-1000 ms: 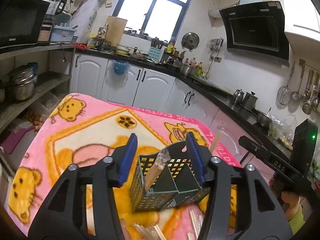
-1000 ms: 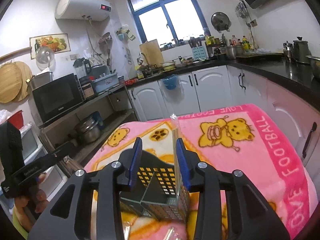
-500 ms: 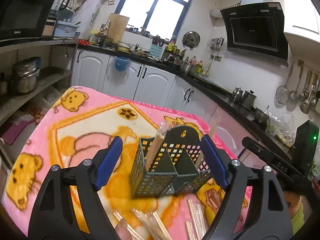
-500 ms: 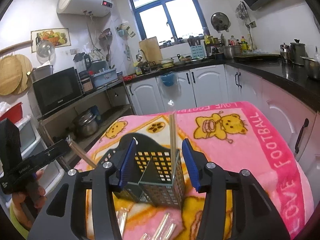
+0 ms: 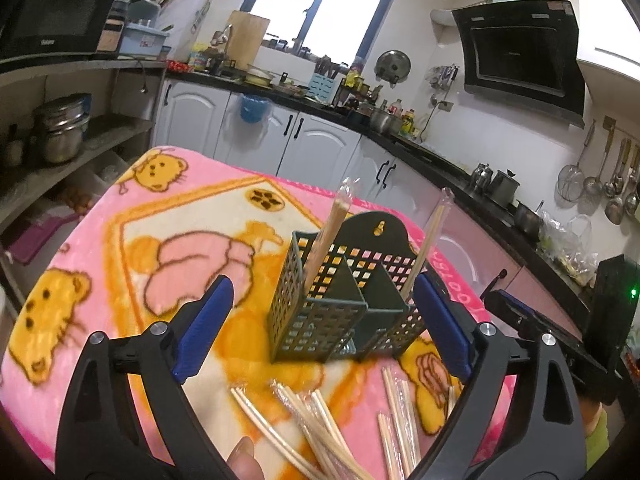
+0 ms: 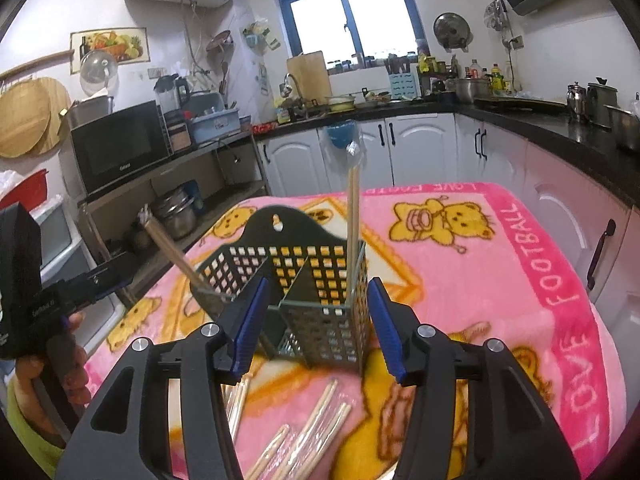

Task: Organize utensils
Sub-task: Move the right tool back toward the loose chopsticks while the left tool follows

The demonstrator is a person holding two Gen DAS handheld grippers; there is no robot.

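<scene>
A dark green perforated utensil holder (image 5: 312,328) (image 6: 328,332) stands on the pink bear blanket (image 5: 120,280) (image 6: 520,280). One wrapped chopstick pair (image 5: 328,228) (image 6: 172,252) leans in its left compartment. Another pair (image 5: 430,236) (image 6: 353,216) stands in its right one. Several loose wrapped chopsticks (image 5: 320,424) (image 6: 308,432) lie on the blanket in front of the holder. My left gripper (image 5: 320,284) is wide apart and its jaws are opening, with nothing between them. My right gripper (image 6: 318,284) sits just short of the holder, its jaws opening too and gripping nothing.
A person's hand holds the left gripper body (image 6: 60,300) at the left edge, and the right gripper body (image 5: 552,336) shows at the right. White cabinets (image 6: 420,152) and a dark counter ring the table. A shelf with pots (image 5: 60,132) and a microwave (image 6: 116,144) stands to the left.
Both grippers have opened wider and drawn back and down from the holder. The chopstick pair that was between each gripper's fingers now stands in the holder on its own. Loose chopsticks came into view.
</scene>
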